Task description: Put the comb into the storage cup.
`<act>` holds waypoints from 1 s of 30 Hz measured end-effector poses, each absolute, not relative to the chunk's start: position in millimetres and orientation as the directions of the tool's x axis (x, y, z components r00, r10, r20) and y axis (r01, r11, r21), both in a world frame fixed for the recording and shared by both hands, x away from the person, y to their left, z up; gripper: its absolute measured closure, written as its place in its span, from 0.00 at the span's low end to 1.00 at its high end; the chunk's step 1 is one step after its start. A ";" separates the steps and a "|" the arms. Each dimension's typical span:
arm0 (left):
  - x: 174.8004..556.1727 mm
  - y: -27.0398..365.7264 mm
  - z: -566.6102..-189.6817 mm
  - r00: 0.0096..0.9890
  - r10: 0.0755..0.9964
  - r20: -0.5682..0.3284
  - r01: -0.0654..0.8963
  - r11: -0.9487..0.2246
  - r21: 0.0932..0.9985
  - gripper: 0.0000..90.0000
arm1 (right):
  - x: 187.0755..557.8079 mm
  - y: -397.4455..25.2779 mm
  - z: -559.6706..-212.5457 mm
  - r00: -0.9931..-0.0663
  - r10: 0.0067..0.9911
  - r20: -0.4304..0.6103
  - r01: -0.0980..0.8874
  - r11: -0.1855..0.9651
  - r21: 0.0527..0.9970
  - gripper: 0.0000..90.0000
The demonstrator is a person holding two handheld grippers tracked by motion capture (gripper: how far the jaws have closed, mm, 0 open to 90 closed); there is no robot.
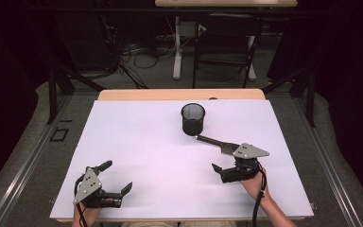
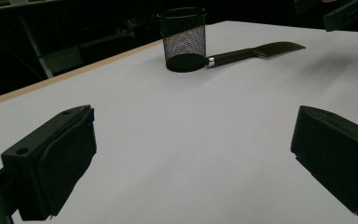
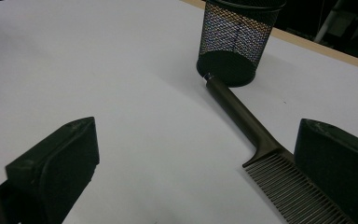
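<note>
Comb (image 3: 279,182) was laid flat, its handle tip touching the mesh cup (image 3: 237,39); right gripper (image 1: 230,161) jaws were spread beside it.

Comb (image 1: 216,142) lies on table (image 1: 137,142), handle touching cup (image 1: 193,118)

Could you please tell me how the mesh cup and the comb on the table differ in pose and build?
The mesh cup stands upright on its base, while the comb lies flat on the white table. The cup is a round, see-through wire basket open at the top; the comb is long and slim, with a solid handle and a row of fine teeth. The comb's handle end reaches the cup's base. Both are dark, and neither is held by a tool.
</note>
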State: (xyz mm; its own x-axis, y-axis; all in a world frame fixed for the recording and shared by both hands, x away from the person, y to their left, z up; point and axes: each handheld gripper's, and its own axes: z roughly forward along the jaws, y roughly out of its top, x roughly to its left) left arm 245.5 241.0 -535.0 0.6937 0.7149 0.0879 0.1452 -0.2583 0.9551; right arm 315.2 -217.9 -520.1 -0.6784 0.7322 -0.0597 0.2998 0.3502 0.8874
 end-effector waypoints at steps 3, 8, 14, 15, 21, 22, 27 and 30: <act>245.5 240.9 -535.0 0.694 0.714 0.089 0.145 -0.259 0.955 0.00 | 318.8 -215.6 -519.9 -0.678 0.732 -0.062 0.299 0.351 0.887 0.00; 245.2 241.1 -534.6 0.693 0.715 0.095 0.141 -0.263 0.955 0.00 | 328.2 -212.7 -518.4 -0.675 0.736 -0.059 0.302 0.348 0.888 0.00; 245.0 240.9 -534.7 0.692 0.715 0.097 0.140 -0.265 0.954 0.00 | 340.9 -208.5 -517.8 -0.670 0.740 -0.054 0.308 0.343 0.887 0.00; 245.0 240.9 -534.7 0.692 0.715 0.096 0.140 -0.263 0.955 0.00 | 340.9 -208.5 -517.8 -0.670 0.740 -0.054 0.308 0.343 0.887 0.00; 244.9 241.3 -534.5 0.692 0.716 0.098 0.139 -0.265 0.954 0.00 | 352.0 -203.7 -518.8 -0.666 0.745 -0.050 0.316 0.341 0.885 0.00; 244.9 241.2 -534.6 0.691 0.717 0.096 0.140 -0.263 0.955 0.00 | 354.0 -203.1 -519.0 -0.664 0.746 -0.048 0.317 0.339 0.886 0.00; 244.9 241.3 -534.5 0.690 0.717 0.099 0.138 -0.265 0.954 0.00 | 363.4 -199.7 -519.1 -0.659 0.751 -0.041 0.324 0.334 0.885 0.00; 244.9 241.3 -534.6 0.690 0.718 0.096 0.140 -0.263 0.955 0.00 | 370.1 -196.0 -519.4 -0.660 0.751 -0.033 0.331 0.330 0.884 0.00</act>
State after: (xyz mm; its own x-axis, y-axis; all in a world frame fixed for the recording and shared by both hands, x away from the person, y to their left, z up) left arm 244.9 241.3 -534.6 0.6898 0.7175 0.0964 0.1397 -0.2625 0.9548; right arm 370.1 -196.0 -519.4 -0.6599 0.7506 -0.0334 0.3307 0.3301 0.8842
